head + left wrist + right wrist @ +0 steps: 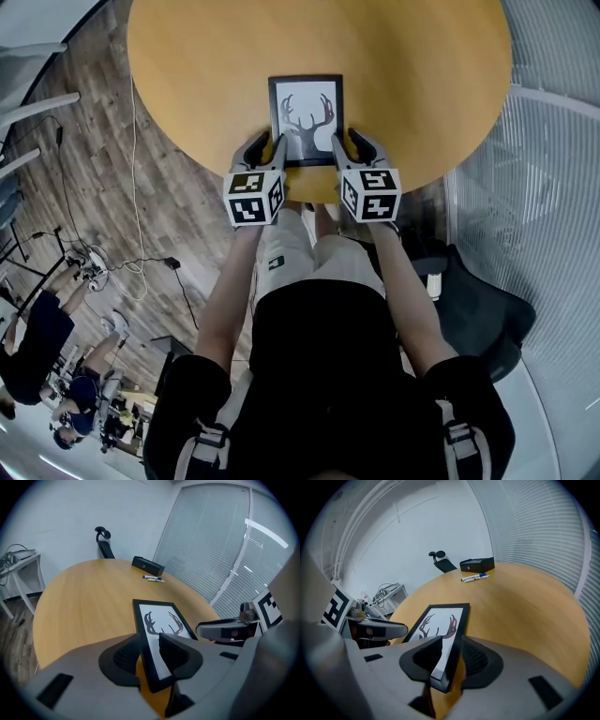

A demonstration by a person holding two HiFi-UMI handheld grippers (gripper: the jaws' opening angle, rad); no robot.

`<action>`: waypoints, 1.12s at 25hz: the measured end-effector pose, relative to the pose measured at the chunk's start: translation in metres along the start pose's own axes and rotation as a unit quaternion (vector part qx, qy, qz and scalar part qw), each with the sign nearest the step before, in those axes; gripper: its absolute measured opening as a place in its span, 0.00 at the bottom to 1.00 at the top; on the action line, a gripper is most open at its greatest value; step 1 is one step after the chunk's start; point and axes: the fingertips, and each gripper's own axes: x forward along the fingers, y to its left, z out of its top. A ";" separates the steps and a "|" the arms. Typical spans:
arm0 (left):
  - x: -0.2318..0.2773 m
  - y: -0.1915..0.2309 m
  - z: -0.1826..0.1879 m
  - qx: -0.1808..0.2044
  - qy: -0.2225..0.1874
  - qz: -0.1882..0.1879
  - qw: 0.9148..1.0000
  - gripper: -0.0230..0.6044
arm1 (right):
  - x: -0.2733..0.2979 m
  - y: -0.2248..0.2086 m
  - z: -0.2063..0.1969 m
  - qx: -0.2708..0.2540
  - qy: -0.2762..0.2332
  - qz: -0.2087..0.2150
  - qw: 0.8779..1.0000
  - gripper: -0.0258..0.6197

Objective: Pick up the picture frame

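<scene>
The picture frame (306, 117), black-rimmed with an antler drawing, lies flat on the round wooden table (206, 84) near its front edge. My left gripper (267, 148) is at the frame's near left corner. In the left gripper view the frame's (161, 620) left rail runs between the open jaws of the left gripper (149, 651), one jaw over the glass. My right gripper (349, 145) sits mirrored at the near right corner. In the right gripper view the right gripper (451, 656) straddles the right rail of the frame (440, 620), with table showing beside it.
A black box (147, 566) and pens (153, 578) lie at the table's far side, a chair back (104, 541) behind them. Window blinds (553, 141) run along the right. A dark seat (478, 309) stands by my right leg. People (37, 347) and cables are on the floor at left.
</scene>
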 end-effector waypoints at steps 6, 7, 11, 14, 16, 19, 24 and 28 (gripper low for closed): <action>0.010 0.003 -0.008 -0.003 0.017 -0.001 1.000 0.26 | 0.012 -0.001 -0.012 0.006 0.015 -0.004 1.000 0.24; 0.011 0.003 -0.009 -0.004 0.018 0.000 1.000 0.25 | 0.013 -0.003 -0.012 0.007 0.016 -0.007 1.000 0.24; 0.014 0.005 -0.014 -0.004 0.028 0.002 1.000 0.24 | 0.017 -0.005 -0.016 0.013 0.022 -0.009 1.000 0.24; 0.016 0.007 -0.018 -0.001 0.035 0.008 0.999 0.22 | 0.020 -0.006 -0.019 0.015 0.026 -0.009 1.000 0.22; 0.017 0.006 -0.019 -0.005 0.034 0.009 0.999 0.21 | 0.019 -0.007 -0.021 0.018 0.025 -0.009 0.999 0.21; 0.019 0.002 -0.023 -0.015 0.028 0.011 0.999 0.19 | 0.017 -0.013 -0.026 0.025 0.022 -0.008 0.999 0.20; 0.023 0.000 -0.021 -0.010 0.023 0.017 1.000 0.18 | 0.018 -0.017 -0.024 0.019 0.021 -0.016 0.999 0.19; 0.009 -0.003 -0.003 -0.001 0.003 0.016 1.000 0.17 | 0.005 -0.009 -0.010 0.019 0.003 -0.022 1.000 0.19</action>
